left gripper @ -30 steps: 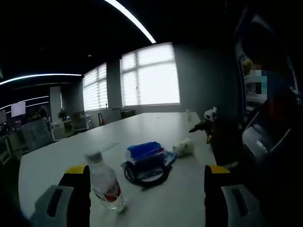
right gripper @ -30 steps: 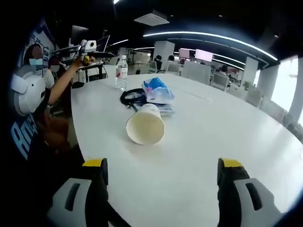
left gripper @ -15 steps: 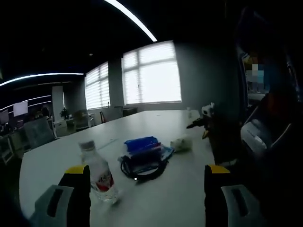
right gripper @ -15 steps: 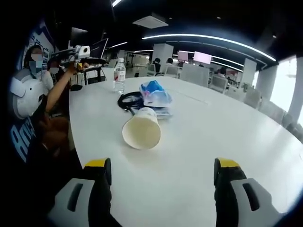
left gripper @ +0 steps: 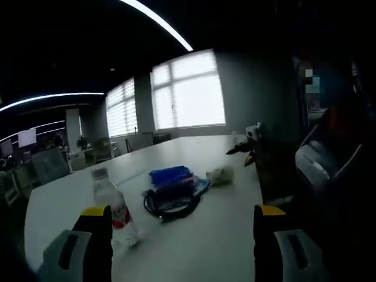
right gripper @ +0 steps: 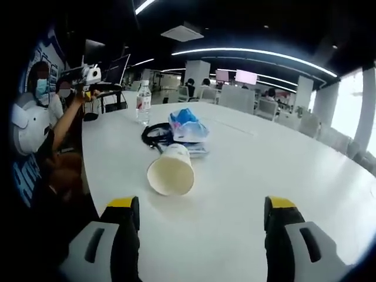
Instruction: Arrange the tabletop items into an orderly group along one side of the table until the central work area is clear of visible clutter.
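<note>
- The large white oval tabletop is carrying a small cluster of things near the edge where a seated person in dark clothing is sitting.
- The right gripper is hovering low over the tabletop with its yellow-tipped grey fingers standing wide apart and holding nothing; the paper cup is lying ahead of them, well apart.
- The left gripper is hovering over the same tabletop from the opposite side, its fingers also spread wide and empty, with the bottle just beside the left one in that view.
- A blue plastic packet is lying on a flat clear-wrapped pack, in the middle of the cluster; it is showing as a blue bundle in the left gripper view.
- A cream paper cup is lying on its side, its open mouth facing the right gripper, just beside the packet.
- A clear plastic water bottle with a red-and-white label is standing upright at the far end of the cluster from the cup.
- A coiled black cable is lying against the packet, between it and the bottle.
</note>
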Demonstrator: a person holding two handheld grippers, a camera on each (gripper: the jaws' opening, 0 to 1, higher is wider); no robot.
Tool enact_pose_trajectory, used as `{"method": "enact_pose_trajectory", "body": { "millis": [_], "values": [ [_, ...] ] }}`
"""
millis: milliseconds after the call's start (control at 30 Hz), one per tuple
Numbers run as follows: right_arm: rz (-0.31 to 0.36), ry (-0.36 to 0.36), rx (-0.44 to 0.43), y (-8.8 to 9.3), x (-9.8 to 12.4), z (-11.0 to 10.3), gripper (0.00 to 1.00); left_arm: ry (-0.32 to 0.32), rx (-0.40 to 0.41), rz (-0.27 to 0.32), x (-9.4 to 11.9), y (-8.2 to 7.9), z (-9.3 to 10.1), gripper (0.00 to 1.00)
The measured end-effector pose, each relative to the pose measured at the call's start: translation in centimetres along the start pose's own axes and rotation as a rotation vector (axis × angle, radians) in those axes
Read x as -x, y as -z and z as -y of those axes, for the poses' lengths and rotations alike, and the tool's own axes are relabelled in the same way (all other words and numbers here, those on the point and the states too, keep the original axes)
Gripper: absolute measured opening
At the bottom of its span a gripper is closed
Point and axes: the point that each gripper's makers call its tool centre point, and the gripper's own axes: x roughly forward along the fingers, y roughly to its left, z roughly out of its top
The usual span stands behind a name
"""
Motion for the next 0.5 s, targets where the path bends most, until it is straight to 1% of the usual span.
{"method": "enact_pose_trajectory", "body": {
  "millis": [100,300,367,433,500],
  "values": [
    [-0.004,0.004,0.009,0.0,-0.1,0.1,0.81,-0.007,0.011,0.008,0.4,0.3,0.1,1.00],
    [-0.008,-0.007,0.007,0.2,-0.6,-0.1,0.80,-0.012,0.010,0.003,0.7,0.8,0.8,1.00],
    [-0.007,-0.009,0.012,0.1,-0.7,-0.2,0.78,-0.023,0.012,0.004,0.8,0.9,0.7,1.00],
    [-0.007,-0.007,0.017,0.1,-0.8,-0.1,0.76,-0.035,0.006,-0.015,0.8,1.3,0.6,1.00],
    [-0.007,-0.012,0.024,0.1,-0.9,-0.1,0.75,-0.038,0.003,-0.017,0.8,1.5,0.8,1.00]
  ]
}}
